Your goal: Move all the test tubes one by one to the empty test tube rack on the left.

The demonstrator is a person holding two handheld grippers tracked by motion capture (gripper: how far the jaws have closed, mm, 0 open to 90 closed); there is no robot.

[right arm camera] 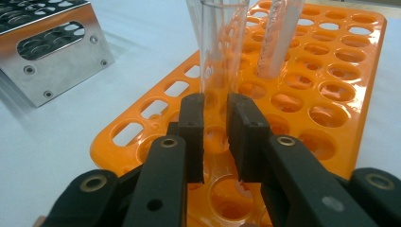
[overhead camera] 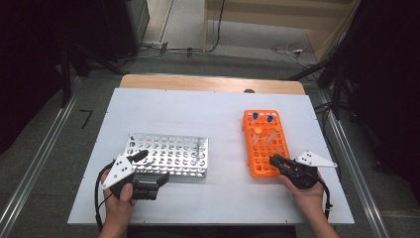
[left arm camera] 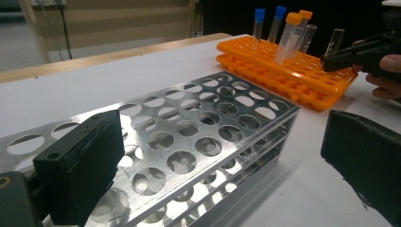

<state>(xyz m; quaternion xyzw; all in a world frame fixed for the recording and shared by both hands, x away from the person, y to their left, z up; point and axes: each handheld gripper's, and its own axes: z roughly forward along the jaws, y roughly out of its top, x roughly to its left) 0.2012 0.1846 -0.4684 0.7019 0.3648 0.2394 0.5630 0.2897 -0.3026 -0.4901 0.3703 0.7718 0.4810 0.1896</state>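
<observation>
- High view showed a white tabletop (overhead camera: 218, 193) carrying a metal tube rack (overhead camera: 171, 156) toward its near left corner and an orange tube rack (overhead camera: 265, 144) toward its right edge.
- Right gripper (right arm camera: 215, 118) was at the orange rack's near end, its jaws drawn close on either side of a clear uncapped tube (right arm camera: 222, 42); the tube stood upright in a hole near that rack's near edge. A narrow gap showed at each pad, so whether the pads pressed the tube could not be told for certain, though the jaws were clenched as tight as they go.
- Left gripper (left arm camera: 213, 161) was released, jaws wide apart, at the metal rack's near left corner, with nothing between them.
- Blue-capped tubes (left arm camera: 259, 23) and orange-capped tubes (left arm camera: 291, 35) stood at the orange rack's far end.
</observation>
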